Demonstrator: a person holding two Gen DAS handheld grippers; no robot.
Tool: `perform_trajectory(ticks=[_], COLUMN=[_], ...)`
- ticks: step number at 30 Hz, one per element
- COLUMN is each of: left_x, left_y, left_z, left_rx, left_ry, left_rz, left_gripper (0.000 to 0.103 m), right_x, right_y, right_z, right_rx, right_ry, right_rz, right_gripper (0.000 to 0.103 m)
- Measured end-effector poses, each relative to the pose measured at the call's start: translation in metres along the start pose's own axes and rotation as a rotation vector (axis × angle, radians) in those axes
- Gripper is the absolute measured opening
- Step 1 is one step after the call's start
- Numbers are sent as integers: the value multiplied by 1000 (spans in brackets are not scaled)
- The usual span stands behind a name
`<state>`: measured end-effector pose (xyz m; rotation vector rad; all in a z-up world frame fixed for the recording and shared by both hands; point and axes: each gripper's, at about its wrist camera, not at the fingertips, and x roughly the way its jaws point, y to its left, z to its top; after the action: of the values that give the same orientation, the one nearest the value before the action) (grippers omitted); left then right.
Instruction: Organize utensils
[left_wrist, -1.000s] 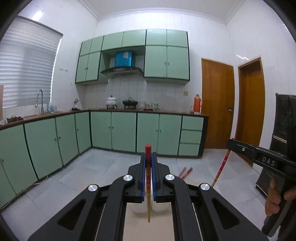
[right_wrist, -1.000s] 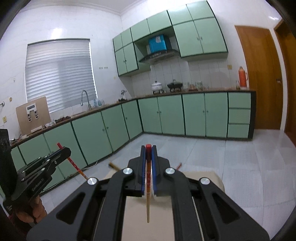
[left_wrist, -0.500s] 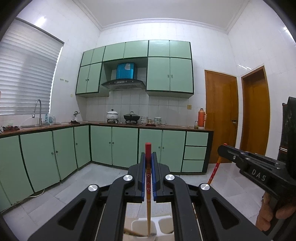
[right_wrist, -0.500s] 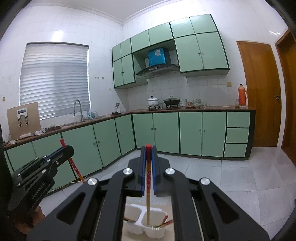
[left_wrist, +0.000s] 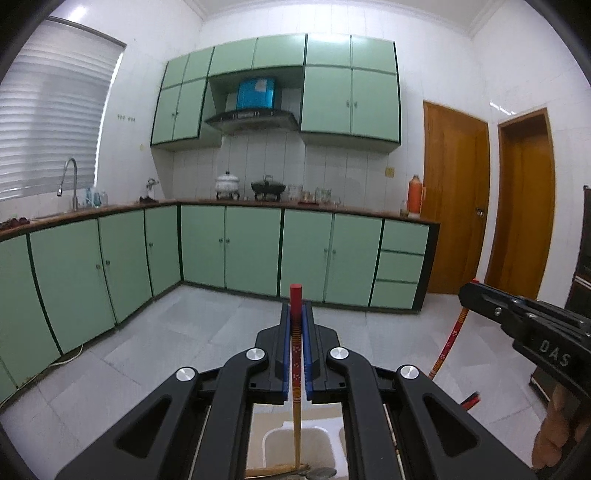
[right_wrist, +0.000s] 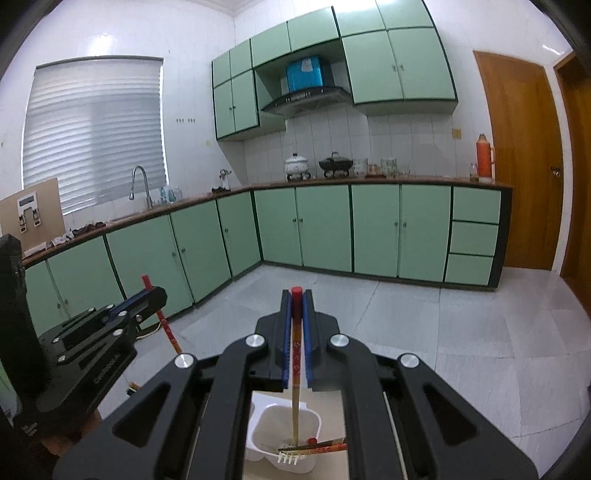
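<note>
We have a chopstick (left_wrist: 296, 354) clamped in the left gripper (left_wrist: 296, 314) and another chopstick (right_wrist: 295, 347) in the right gripper (right_wrist: 295, 306), both poised above the white holder (right_wrist: 282, 435) at lower centre; some utensils already inside, release pending.

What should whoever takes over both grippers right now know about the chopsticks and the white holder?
Left gripper: shut on a red-topped chopstick, held upright, its lower end down in the white holder.
Right gripper: shut on the second chopstick, upright, tip inside the holder's compartment.
In that compartment: a white fork and another chopstick lying across.
Done: both chopsticks picked up and brought over the holder.
Left: lower them, open the jaws, withdraw.
</note>
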<state>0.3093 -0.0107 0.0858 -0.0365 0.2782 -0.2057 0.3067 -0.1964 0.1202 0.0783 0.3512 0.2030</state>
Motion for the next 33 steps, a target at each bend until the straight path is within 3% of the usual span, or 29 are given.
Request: perform_trajectory(ticks=[9,10,14,21,24,33], left_x=[20,20,8,-26,-52,-119], left_y=[1,1,5,3,1,-7], left_z=[-25,-27,-28,-15,-12,-23], left_rx=[21,19,5,4,3,14], left_ry=[89,93,85,31,2,0], left_rz=[20,21,38,74,82,110], left_gripper=[9,14,30,57,63,89], right_x=[22,22,8,-41,-65,-128], right_y=[2,1,-6,-13,-17,-8], right_z=[-31,-33,-40,-39,-42,-64], right_rx=[-9,-5,26,55,73,78], right_ry=[81,83,60,-25,-47,-49], right_rz=[3,-1,-26,-49,-60,-57], right_gripper=[10,11,37,53,59,85])
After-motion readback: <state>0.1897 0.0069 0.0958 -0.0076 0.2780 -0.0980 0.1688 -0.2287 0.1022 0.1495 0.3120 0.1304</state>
